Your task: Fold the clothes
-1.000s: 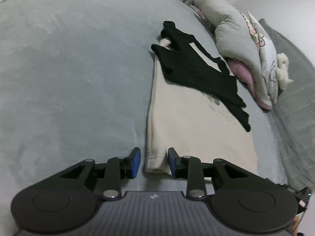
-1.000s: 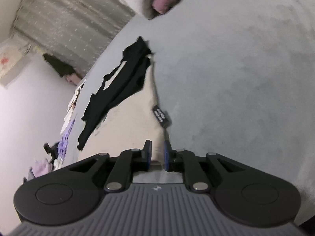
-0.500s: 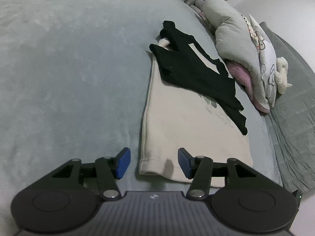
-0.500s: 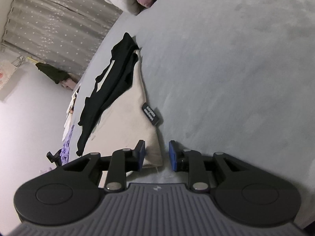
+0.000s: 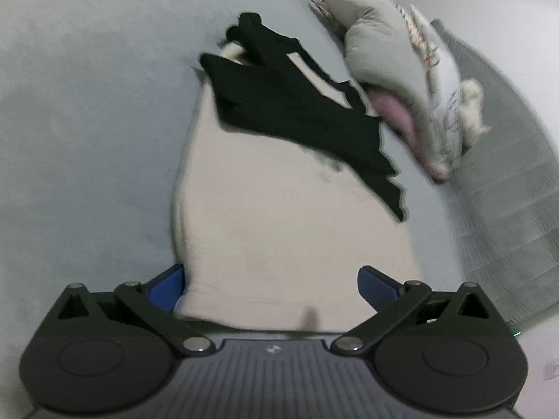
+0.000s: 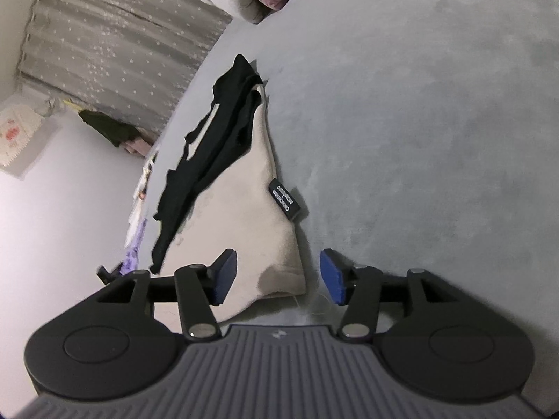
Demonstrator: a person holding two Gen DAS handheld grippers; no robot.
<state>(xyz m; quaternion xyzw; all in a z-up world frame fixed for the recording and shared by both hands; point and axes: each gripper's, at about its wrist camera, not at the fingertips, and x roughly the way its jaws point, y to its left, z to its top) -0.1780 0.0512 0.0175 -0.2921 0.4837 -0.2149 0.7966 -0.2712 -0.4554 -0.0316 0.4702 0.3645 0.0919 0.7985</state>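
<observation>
A cream garment (image 5: 279, 216) lies flat on the grey bed cover (image 5: 87, 139), with a black garment (image 5: 297, 111) draped over its far end. My left gripper (image 5: 270, 288) is spread wide and still opening over the cream hem, its blue pads clear of the cloth. In the right wrist view the cream garment (image 6: 251, 216) carries a black label (image 6: 284, 197) on its edge, and the black garment (image 6: 213, 153) lies along its left side. My right gripper (image 6: 277, 276) is opening around the near cream corner, pads apart from the cloth.
A bundle of grey, pink and patterned bedding (image 5: 401, 70) lies at the far right beside a grey quilted cover (image 5: 506, 209). Starred grey curtains (image 6: 115, 45), a white wall and purple clothes (image 6: 134, 248) sit left of the bed. Bare bed cover (image 6: 436, 122) stretches to the right.
Both grippers went from nearly shut on the cream hem to open, letting the cloth go. The left one shifted so the hem now fills the space between its pads.
</observation>
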